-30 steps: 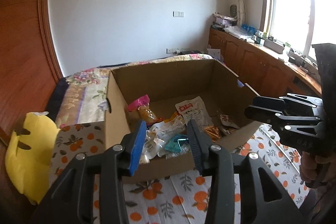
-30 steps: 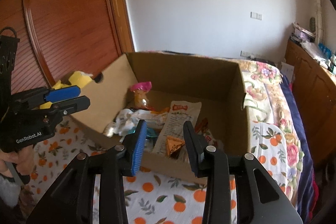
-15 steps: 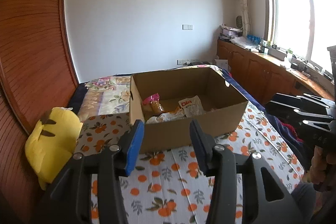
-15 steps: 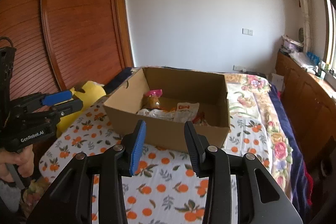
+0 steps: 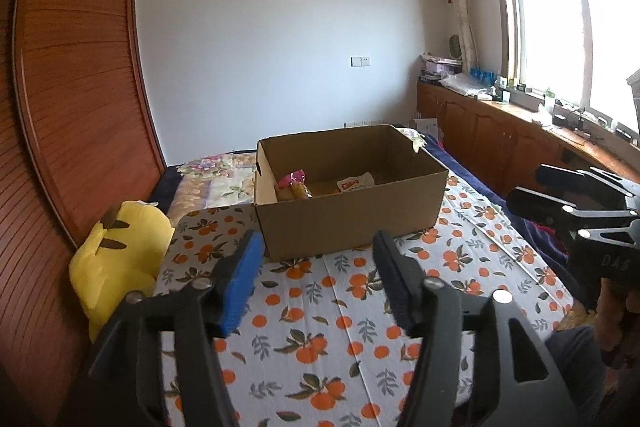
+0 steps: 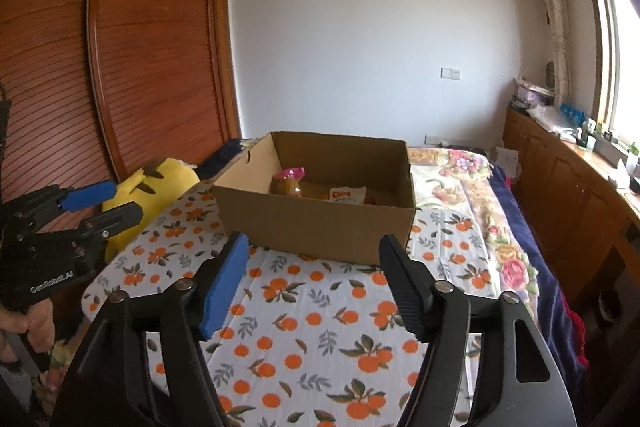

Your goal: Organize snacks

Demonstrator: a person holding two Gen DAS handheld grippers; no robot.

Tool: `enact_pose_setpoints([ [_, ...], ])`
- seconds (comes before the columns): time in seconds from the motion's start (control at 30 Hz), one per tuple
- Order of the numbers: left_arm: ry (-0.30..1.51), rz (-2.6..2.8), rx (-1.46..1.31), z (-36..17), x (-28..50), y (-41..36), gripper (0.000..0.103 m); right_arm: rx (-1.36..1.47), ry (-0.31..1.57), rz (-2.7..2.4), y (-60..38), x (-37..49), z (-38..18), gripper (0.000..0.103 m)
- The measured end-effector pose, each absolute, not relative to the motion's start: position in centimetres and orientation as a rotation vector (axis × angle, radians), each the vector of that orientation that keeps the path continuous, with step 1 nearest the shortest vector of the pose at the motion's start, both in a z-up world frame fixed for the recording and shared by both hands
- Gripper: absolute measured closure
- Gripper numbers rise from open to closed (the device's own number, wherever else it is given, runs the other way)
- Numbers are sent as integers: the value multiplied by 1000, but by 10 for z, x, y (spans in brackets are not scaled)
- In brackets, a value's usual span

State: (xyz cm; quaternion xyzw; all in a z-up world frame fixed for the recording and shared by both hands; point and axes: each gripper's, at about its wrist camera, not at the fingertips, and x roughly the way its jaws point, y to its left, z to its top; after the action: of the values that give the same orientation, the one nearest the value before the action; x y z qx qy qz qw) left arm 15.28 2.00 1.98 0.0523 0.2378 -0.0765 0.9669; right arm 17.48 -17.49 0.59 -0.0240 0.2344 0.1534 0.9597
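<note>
In the left wrist view, the left gripper (image 5: pixel 318 269) hangs over the orange-print bedspread (image 5: pixel 320 339) short of the cardboard box (image 5: pixel 352 219), its jaws just opened wide with nothing between them; the snacks (image 5: pixel 296 183) lie inside the box. In the right wrist view, the right gripper (image 6: pixel 314 275) has likewise just spread wide and empty before the box, so the packing step looks finished, and any next move would call for finding a stray snack, none of which shows on the spread.

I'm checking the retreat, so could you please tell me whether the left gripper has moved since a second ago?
Yes. The left gripper has pulled back from the cardboard box, which now looks smaller and farther; its jaws have just been opening, empty.
</note>
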Motion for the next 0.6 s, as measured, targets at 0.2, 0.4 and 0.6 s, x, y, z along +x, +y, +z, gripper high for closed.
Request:
enact_pose_setpoints([
  [0.2,466,-122,106,19,130,20,26,-38,443,274,-182,154,5,8],
  [0.4,449,-127,71,19,111,24,0,-32,429,252,-187,136,4,0],
  [0.6,440,-119,66,19,97,23,0,-49,426,220,-188,125,3,0],
])
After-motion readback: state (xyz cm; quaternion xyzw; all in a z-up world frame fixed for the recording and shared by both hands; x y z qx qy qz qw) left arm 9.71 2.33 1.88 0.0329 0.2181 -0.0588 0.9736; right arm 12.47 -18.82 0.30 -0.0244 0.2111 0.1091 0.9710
